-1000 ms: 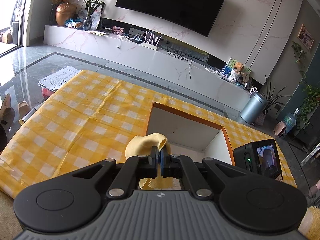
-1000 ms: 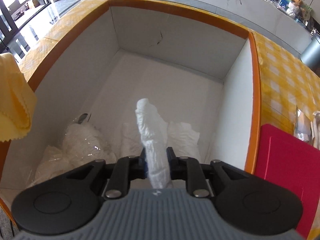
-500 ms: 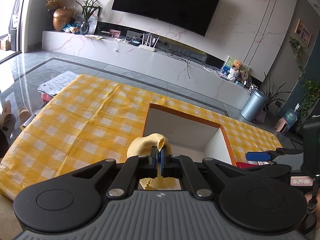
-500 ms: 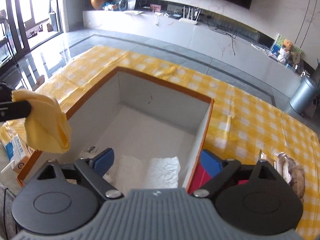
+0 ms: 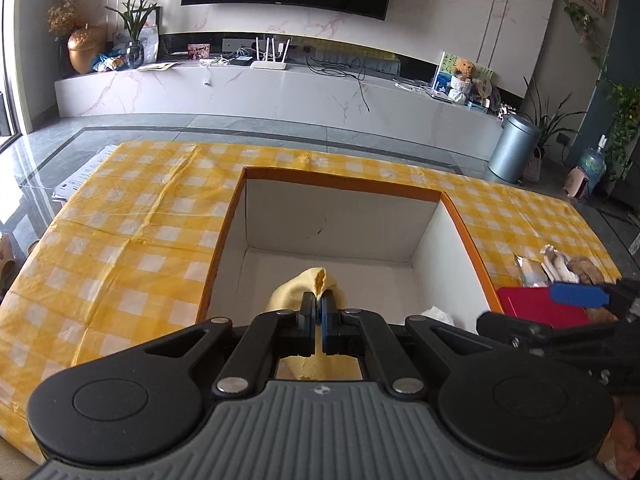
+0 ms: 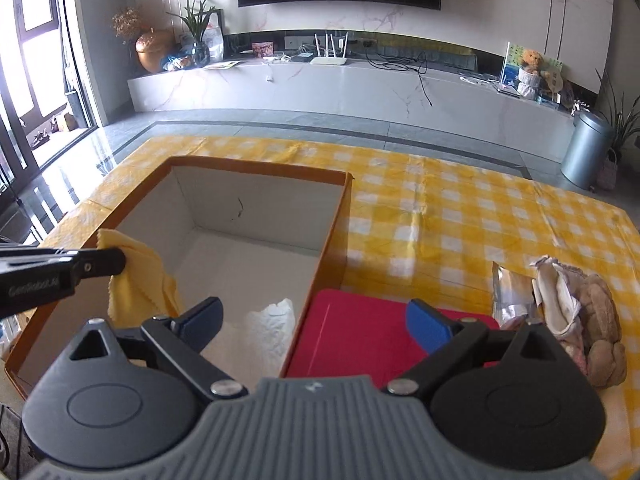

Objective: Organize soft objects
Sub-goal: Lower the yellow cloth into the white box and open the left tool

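Note:
My left gripper (image 5: 319, 304) is shut on a yellow cloth (image 5: 298, 292) and hangs over the open white box with an orange rim (image 5: 340, 182). In the right wrist view the same yellow cloth (image 6: 136, 280) dangles from the left gripper (image 6: 120, 258) over the box (image 6: 256, 170). A crumpled white tissue (image 6: 272, 320) lies on the box floor. My right gripper (image 6: 316, 320) stands open and holds nothing, above the box's right wall and a red flat item (image 6: 360, 328). A beige and white soft bundle (image 6: 580, 312) lies to the right on the checked cloth.
A yellow checked tablecloth (image 6: 460, 208) covers the table. A silver foil packet (image 6: 512, 292) lies beside the soft bundle. Beyond the table are a grey floor, a marble TV bench (image 5: 280, 88) and a metal bin (image 5: 512, 148).
The right gripper let go of the white tissue into the box, opened wide and drew back up and to the right. The left gripper carried the yellow cloth over the box.

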Motion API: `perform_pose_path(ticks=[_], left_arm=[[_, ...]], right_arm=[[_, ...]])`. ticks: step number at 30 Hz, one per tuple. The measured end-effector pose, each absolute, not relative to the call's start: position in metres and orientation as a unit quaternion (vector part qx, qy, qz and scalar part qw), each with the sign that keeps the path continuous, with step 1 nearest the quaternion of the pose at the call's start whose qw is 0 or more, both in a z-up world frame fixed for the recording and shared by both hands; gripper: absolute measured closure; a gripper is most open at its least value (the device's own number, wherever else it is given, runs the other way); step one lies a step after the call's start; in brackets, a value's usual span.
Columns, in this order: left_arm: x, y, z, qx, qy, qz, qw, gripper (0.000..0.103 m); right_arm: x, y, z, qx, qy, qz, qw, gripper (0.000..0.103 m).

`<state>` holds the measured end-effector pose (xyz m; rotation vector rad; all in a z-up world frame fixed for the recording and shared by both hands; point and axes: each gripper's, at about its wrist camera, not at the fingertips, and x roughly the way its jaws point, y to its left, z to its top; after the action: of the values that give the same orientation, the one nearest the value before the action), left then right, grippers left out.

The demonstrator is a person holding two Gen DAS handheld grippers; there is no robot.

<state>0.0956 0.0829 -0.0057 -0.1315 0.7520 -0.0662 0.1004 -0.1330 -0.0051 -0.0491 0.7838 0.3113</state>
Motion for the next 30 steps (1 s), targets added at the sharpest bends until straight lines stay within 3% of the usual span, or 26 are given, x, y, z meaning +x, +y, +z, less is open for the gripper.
perform_pose_path(ticks=[9, 10, 13, 14, 20, 30], left_arm=[[0.102, 0.077, -0.015, -0.021, 0.360, 0.045, 0.932, 0.097], [0.101, 0.077, -0.016, -0.015, 0.361, 0.052, 0.931, 0.083], [0.097, 0.071, -0.013, 0.013, 0.355, 0.037, 0.934, 0.020], [0.093, 0.069, -0.010, 0.022, 0.343, 0.026, 0.939, 0.015], [0.076, 0.069, 0.009, 0.000, 0.286, 0.019, 0.958, 0.004], [0.064, 0.082, 0.026, -0.044, 0.254, -0.005, 0.966, 0.004]], right_arm=[[0.101, -0.161, -0.005, 0.050, 0.368, 0.163, 0.914, 0.007], [0.102, -0.162, -0.004, 0.055, 0.368, 0.162, 0.914, 0.007], [0.103, -0.165, -0.004, 0.065, 0.368, 0.155, 0.914, 0.007], [0.102, -0.166, -0.004, 0.066, 0.369, 0.154, 0.914, 0.007], [0.101, -0.168, -0.004, 0.069, 0.370, 0.152, 0.914, 0.007], [0.099, -0.171, -0.002, 0.075, 0.374, 0.154, 0.912, 0.007]])
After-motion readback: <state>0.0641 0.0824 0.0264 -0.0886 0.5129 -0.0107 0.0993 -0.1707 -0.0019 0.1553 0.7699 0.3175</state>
